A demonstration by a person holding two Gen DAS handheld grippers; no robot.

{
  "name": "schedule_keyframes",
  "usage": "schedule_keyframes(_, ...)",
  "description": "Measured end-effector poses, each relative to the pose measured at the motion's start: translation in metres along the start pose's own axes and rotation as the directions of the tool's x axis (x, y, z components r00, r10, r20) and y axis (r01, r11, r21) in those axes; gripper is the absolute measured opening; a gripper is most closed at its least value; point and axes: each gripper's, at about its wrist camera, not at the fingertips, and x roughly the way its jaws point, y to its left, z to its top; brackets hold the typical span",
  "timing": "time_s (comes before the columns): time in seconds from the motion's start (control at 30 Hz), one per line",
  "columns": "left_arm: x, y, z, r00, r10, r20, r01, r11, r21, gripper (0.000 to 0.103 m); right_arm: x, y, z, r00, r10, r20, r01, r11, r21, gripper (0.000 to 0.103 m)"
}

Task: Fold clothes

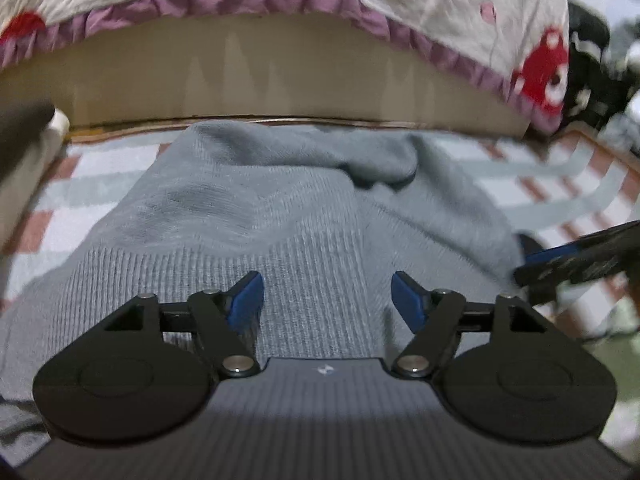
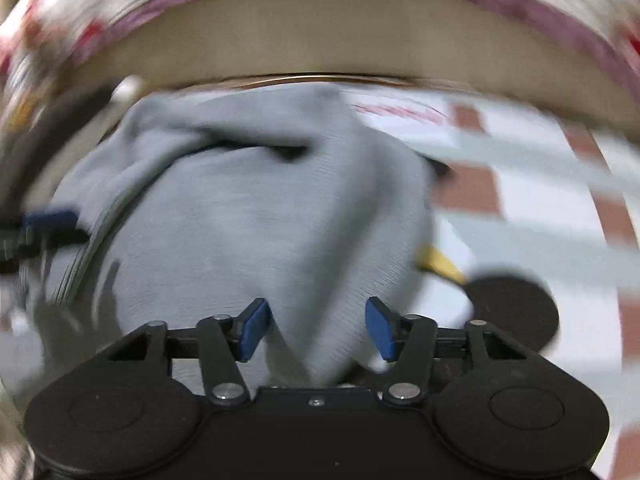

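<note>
A grey knit sweater [image 1: 280, 208] lies bunched on a checked mat [image 1: 560, 176]. In the left wrist view my left gripper [image 1: 328, 300] hovers just over the sweater's ribbed band, blue pads [image 1: 248, 300] wide apart with only flat cloth below them. My right gripper [image 1: 580, 256] shows at the right edge, at the sweater's side. In the blurred right wrist view the sweater [image 2: 260, 208] fills the middle. My right gripper [image 2: 316, 328] is open, and a raised fold of grey cloth stands between its fingers without being pinched. The left gripper [image 2: 44, 220] shows at the left edge.
A beige furniture base [image 1: 280, 80] runs along the far side of the mat, draped with a floral quilt with a purple frill [image 1: 440, 12]. A yellow strip [image 2: 440, 260] and a dark round shape [image 2: 512, 304] lie right of the sweater. Dark clutter [image 1: 592, 72] sits at far right.
</note>
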Motion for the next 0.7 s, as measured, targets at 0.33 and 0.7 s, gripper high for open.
schedule_keyframes(0.33,-0.014,0.045,0.008,0.935,0.344,0.093,-0.346,0.938,0.016,0.011,0.030,-0.034,-0.050,0.959,0.278,0.046,-0.268,0.850,0.454,0.060)
schedule_keyframes(0.7,-0.062,0.154,0.004,0.774,0.611,0.168,-0.536,0.773,-0.340,0.011,0.043,-0.002,-0.059,0.943,0.326,0.067,-0.324,0.852,0.412,0.069)
